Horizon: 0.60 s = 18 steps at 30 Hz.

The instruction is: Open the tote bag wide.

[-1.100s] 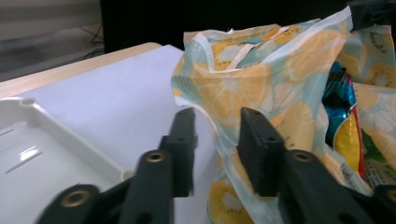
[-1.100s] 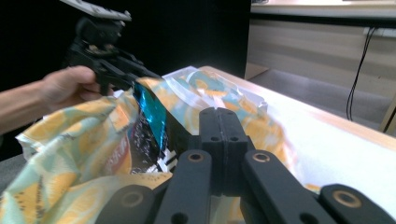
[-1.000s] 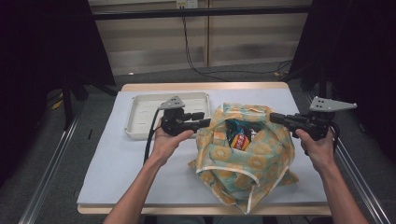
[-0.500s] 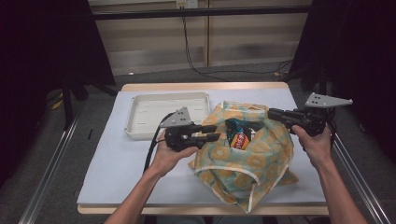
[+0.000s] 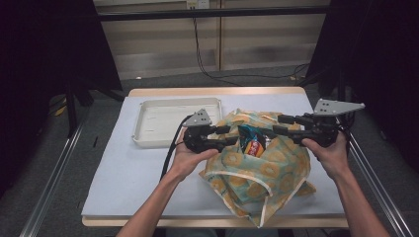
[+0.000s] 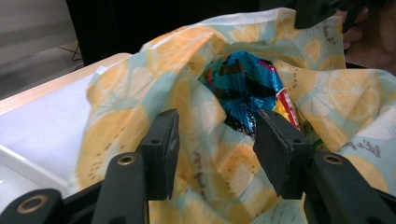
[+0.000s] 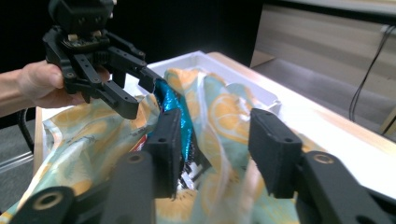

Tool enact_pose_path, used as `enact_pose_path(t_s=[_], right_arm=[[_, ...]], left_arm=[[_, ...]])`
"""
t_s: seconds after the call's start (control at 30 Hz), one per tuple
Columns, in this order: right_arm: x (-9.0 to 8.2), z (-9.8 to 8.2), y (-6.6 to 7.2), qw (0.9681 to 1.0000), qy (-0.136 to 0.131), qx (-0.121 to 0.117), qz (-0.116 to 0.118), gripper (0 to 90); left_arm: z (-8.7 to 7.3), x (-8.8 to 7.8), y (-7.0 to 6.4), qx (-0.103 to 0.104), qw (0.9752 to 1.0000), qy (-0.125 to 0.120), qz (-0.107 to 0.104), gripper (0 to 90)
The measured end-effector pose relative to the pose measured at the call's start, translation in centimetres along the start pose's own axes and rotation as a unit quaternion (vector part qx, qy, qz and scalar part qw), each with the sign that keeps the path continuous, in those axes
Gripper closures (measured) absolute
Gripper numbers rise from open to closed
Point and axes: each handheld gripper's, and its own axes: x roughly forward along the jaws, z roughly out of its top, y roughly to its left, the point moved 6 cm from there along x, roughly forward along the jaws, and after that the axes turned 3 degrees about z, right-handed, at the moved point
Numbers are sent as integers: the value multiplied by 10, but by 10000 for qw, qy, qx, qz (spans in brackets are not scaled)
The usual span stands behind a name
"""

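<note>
A cloth bag (image 5: 267, 168) printed with orange slices lies on the table, its mouth gaping. A shiny blue snack packet (image 5: 249, 136) pokes out of it. My left gripper (image 5: 228, 135) is at the bag's left rim. Its jaws have just been opening and stand apart, with a loose fold of the bag (image 6: 126, 130) between them and the packet (image 6: 245, 88) just beyond the left gripper (image 6: 215, 126). My right gripper (image 5: 279, 124) is at the right rim. Its jaws have just been opening too, over slack cloth of the bag (image 7: 224, 107), and the right gripper (image 7: 215, 135) is open.
A white tray (image 5: 163, 121) sits on the pale mat behind and left of the bag; it also shows as the tray (image 7: 210, 63) in the right gripper view. The left gripper's black cable (image 5: 170, 148) trails toward the table's near side. Dark stands flank the table.
The left gripper has moved nearer and rightward to the bag's left rim. The right gripper's jaws, shut a second ago, now stand apart, and the bag's right rim has slackened.
</note>
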Motion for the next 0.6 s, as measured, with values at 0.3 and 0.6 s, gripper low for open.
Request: enact_pose_path(t_s=[0.3,0.6], right_arm=[[16,-3,-4,9997,167,68,146,875],[15,-1,-44,9977,-183,608,-252,900]], left_arm=[[-3,-1,-13,295,9990,163,-289,900],[-8,-19,-41,536,9962,204,-652,900]])
